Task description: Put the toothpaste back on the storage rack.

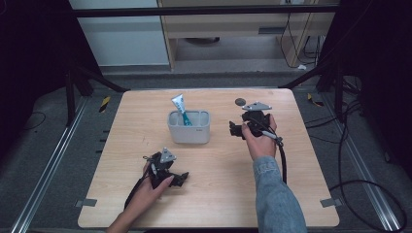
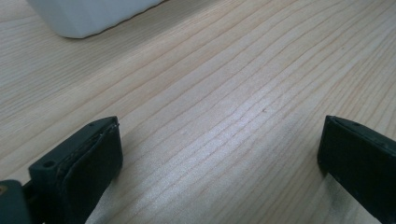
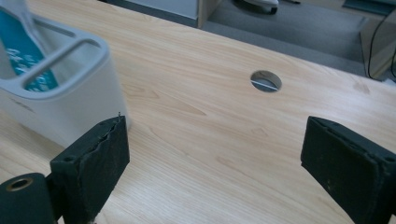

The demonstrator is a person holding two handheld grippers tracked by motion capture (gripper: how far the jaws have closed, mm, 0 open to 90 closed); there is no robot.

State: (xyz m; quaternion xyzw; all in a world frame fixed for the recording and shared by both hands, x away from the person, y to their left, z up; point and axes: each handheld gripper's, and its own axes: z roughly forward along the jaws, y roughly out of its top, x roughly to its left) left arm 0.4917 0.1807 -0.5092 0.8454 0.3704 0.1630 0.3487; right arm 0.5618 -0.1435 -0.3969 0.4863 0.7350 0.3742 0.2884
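Jaws of left gripper [image 1: 180, 178] and right gripper [image 1: 234, 129] spread apart, empty, above wooden surface [image 1: 218, 189]; teal tube [image 1: 180, 108] upright inside white holder [image 1: 189, 133].

tube [image 3: 18, 51]: cut off top-left | holder [image 2: 88, 14]: mostly cropped

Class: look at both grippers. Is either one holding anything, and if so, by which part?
Nothing is held. The left gripper and the right gripper both stand open over bare table; the tube sits in the holder.
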